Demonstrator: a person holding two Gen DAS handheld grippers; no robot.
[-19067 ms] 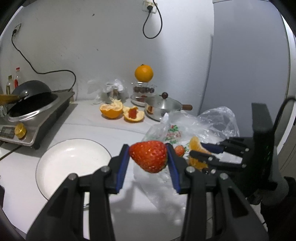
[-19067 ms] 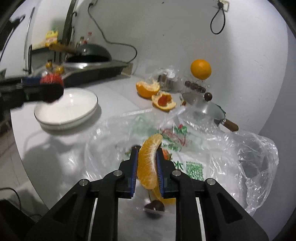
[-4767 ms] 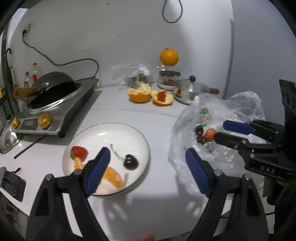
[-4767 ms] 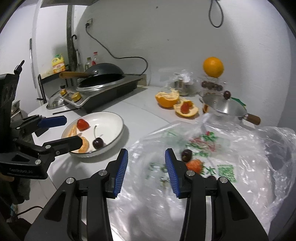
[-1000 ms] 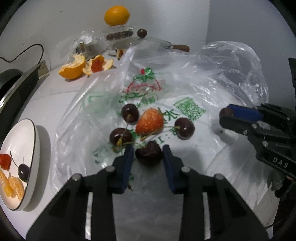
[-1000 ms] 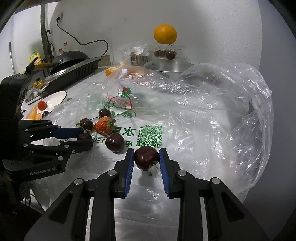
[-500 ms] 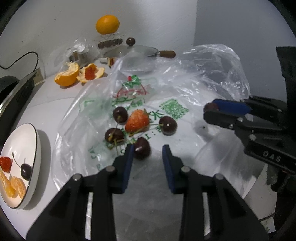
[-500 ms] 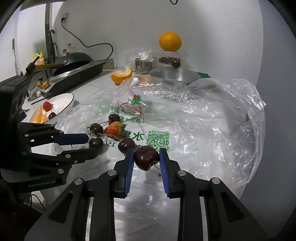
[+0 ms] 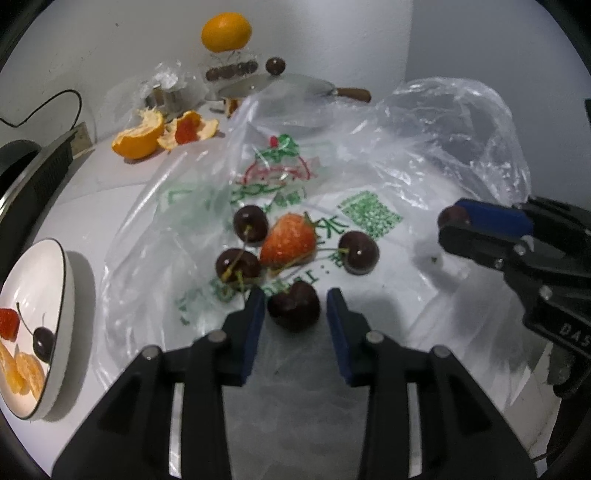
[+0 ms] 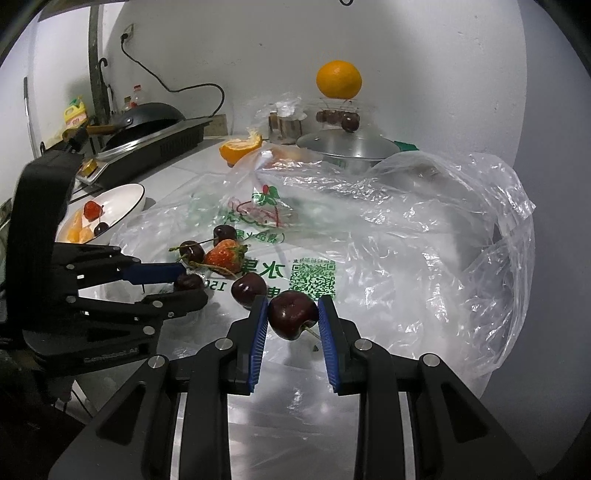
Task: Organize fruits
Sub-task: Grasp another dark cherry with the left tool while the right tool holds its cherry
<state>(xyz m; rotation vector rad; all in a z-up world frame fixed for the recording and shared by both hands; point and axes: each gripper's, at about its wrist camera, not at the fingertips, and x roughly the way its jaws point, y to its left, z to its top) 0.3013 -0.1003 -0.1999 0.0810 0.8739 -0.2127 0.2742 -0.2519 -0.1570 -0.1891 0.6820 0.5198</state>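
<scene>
My right gripper [image 10: 293, 315] is shut on a dark cherry [image 10: 291, 314] and holds it just above the clear plastic bag [image 10: 406, 236]. My left gripper [image 9: 295, 308] is open around another dark cherry [image 9: 293, 305] that lies on the bag, with gaps on both sides. A strawberry [image 9: 290, 240] and three more cherries lie on the bag beyond it. The white plate [image 9: 44, 325] at the left holds a strawberry, a cherry and orange segments. The right gripper also shows in the left wrist view [image 9: 448, 223].
Orange peel halves [image 9: 147, 134] lie at the back left. A whole orange [image 9: 226, 31] sits on a stand behind a steel pan lid [image 9: 280, 85]. An induction cooker with a wok [image 10: 147, 125] stands at the far left.
My left gripper has moved closer, so the cherry now sits between its open jaws. My right gripper has lifted slightly with its cherry.
</scene>
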